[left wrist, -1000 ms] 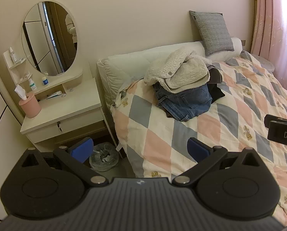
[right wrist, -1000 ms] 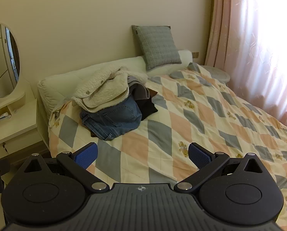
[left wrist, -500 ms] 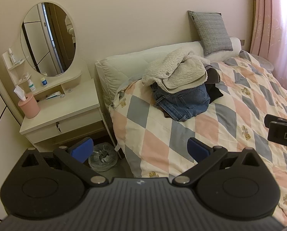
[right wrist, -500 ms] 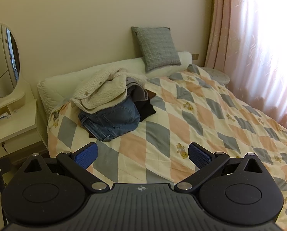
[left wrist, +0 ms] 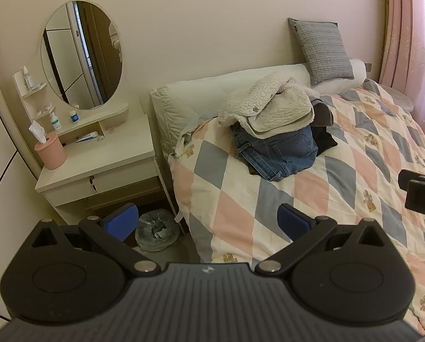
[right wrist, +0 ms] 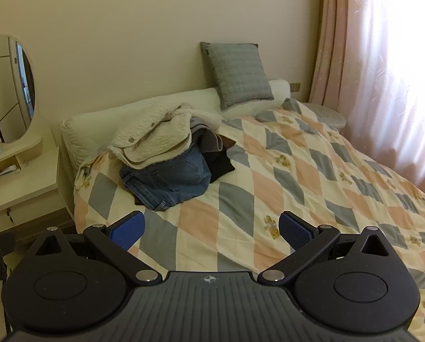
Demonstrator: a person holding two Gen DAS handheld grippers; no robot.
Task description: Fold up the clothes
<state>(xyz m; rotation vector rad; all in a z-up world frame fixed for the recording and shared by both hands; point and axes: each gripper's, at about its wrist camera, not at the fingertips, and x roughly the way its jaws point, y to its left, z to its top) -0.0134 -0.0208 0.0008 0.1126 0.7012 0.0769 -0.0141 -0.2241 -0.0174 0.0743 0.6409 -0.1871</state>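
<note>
left gripper (left wrist: 208,221) wide open, holding nothing, hanging off the bed's near corner over the floor and bin (left wrist: 155,229). right gripper (right wrist: 211,229) also spread wide and empty, above the quilt (right wrist: 269,188). neither touches cloth. past them a flat run of bare quilt, then the pile (right wrist: 169,159) near the headboard on the nightstand (left wrist: 98,159) side: fleece (left wrist: 269,108) on top, jeans (left wrist: 278,151) under it, dark items (right wrist: 218,159) tucked on the curtain side (can't tell how many). cushion (right wrist: 238,74) leans on the wall behind.

step looks like the approach, no folding started. to do it well: take the fleece first since it sits loose on top, pinch one layer at two separated edge points, hem or shoulders, lift clear so the jeans don't drag, then lay it on the bare quilt nearer the grippers, where there's room to spread. risk is grabbing fleece plus denim together.
</note>
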